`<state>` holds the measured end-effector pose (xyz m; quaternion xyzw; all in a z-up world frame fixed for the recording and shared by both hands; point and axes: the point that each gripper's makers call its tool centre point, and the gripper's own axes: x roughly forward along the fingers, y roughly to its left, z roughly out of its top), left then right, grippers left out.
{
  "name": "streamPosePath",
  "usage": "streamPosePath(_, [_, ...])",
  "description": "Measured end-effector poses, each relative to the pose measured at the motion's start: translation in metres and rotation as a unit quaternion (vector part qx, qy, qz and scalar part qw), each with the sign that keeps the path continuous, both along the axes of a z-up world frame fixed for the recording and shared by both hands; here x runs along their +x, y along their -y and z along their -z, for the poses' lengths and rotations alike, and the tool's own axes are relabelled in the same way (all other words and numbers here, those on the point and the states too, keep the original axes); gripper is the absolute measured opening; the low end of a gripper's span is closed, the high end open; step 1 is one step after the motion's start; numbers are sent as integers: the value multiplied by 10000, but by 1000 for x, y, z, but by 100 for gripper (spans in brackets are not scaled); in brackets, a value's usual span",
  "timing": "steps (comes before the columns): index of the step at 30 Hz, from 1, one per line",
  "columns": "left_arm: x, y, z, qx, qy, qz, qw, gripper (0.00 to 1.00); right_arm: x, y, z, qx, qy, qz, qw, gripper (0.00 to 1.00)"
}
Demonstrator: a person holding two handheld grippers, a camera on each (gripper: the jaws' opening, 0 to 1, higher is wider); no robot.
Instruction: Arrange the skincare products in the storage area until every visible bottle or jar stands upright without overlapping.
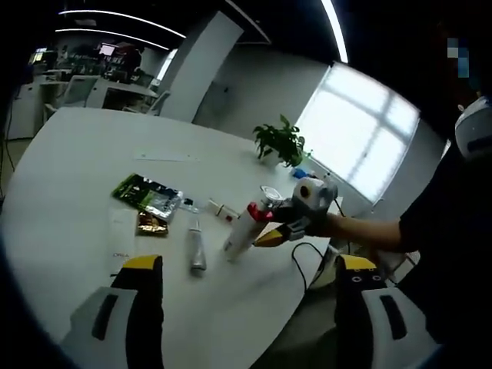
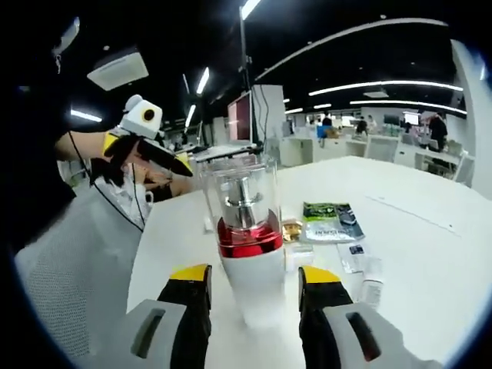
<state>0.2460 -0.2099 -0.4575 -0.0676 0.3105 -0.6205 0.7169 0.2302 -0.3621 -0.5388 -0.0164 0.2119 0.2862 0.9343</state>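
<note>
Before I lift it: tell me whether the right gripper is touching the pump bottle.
Touching. In the left gripper view, the right gripper is clamped around the tilted pump bottle; the right gripper view shows the bottle between its jaws.

Skincare items on the white tabletop (image 1: 69,169)

A white pump bottle (image 2: 247,254) with a red band and clear cap sits between the right claw (image 2: 254,296) jaws, tilted in the left gripper view. A slim tube (image 1: 197,247) lies flat nearby; green and silver sachets (image 1: 150,197) lie flat farther left.
</note>
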Motion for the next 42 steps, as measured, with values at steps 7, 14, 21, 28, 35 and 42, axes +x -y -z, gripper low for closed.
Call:
streamPosePath(7, [-3,-7,6,90,24,-83,9999,90,-7,16,6,-46,-148,497,9986,47])
streamPosePath(14, [-9,-15,10,144,-35,-136,9998,91,-23,20,4,-218,-288,962,9947,57])
streamPosePath(21, [-8,-18,18,281,-21,-273,9992,96,-43,11,-3,-313,-353,1235,9912,65])
streamPosePath(28, [-16,-22,16,297,119,-506,9982,99,-60,3,-15,-325,-293,1365,9897,76])
streamPosePath(35, [-26,-39,22,445,239,-753,9959,99,-79,-5,-20,-167,-300,1547,9874,84])
streamPosePath(42, [-27,-60,28,681,462,-1093,9906,99,-100,-6,-25,-96,-268,1737,9844,91])
